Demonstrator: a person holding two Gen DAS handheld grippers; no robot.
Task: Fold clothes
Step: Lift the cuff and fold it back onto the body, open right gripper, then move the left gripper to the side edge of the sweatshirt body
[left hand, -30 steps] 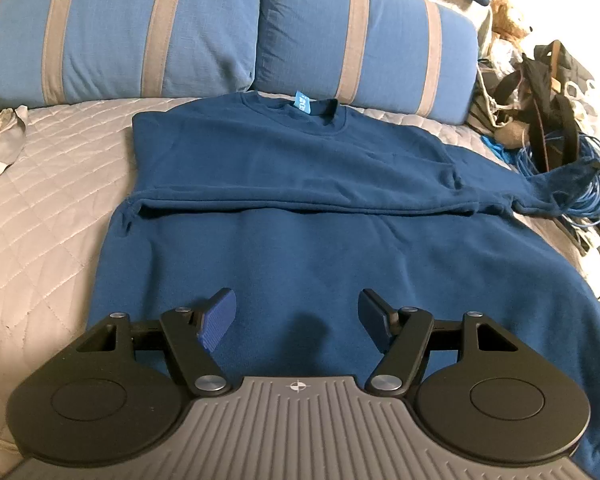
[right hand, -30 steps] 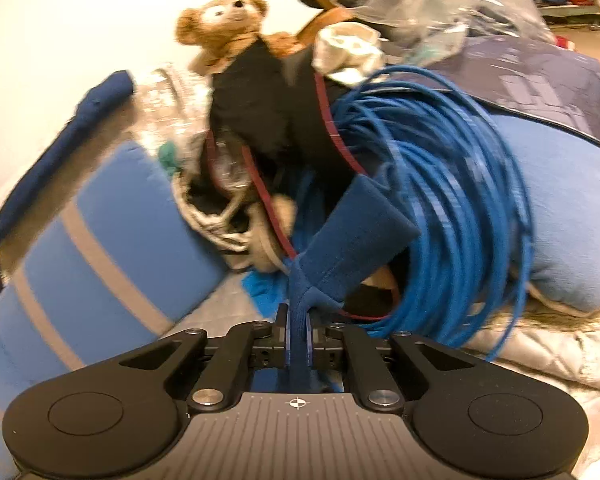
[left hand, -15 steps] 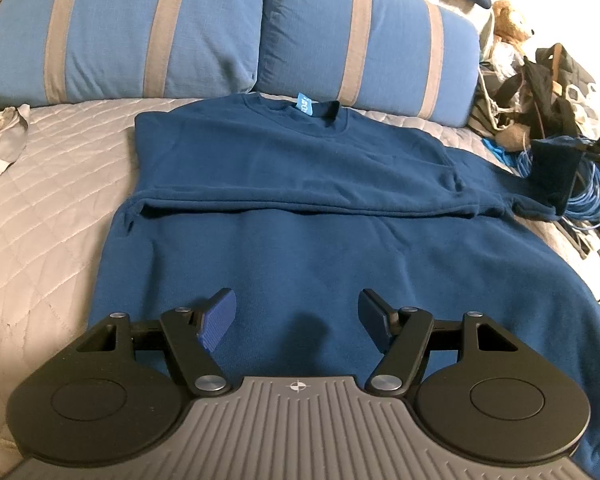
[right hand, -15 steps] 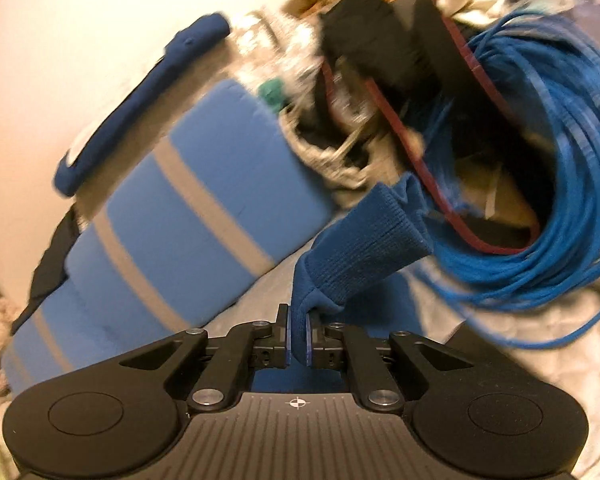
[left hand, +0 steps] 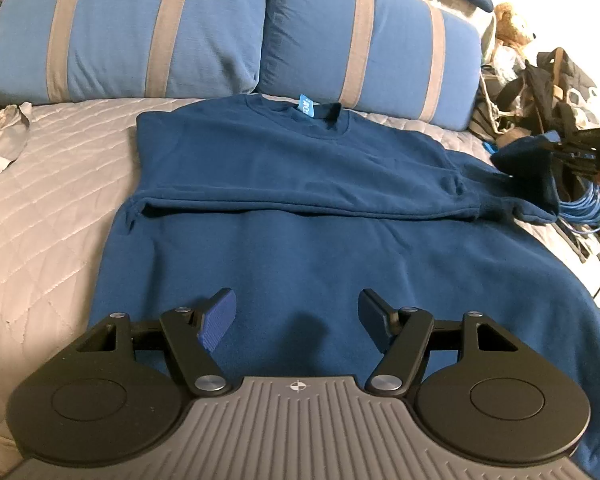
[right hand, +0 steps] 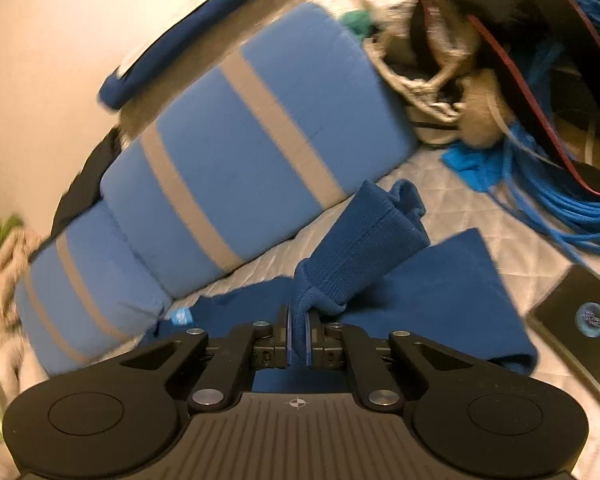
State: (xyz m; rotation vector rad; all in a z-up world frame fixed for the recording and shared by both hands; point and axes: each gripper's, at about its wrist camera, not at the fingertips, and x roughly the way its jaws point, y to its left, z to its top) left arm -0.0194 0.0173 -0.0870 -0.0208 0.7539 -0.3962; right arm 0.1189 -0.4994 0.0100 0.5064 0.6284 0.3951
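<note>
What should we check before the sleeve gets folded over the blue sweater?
1. Right gripper shut on the sleeve cuff: ok.
2. Left gripper open and holding nothing, hovering above the sweater hem area: ok.
3. Other sleeve already folded across the chest: ok.
4. Sweater body lying flat on the bed: mostly ok, small wrinkles only.
5. Sleeve clear of the blue cable coil beside it: cannot tell, they sit close.
6. Collar pointing at the pillows, sweater straight: ok.

A quilted grey bed (left hand: 48, 184) carries a navy sweatshirt (left hand: 300, 248), two striped pillows (left hand: 140, 28), and seemingly coiled blue cable (left hand: 580, 208).
</note>
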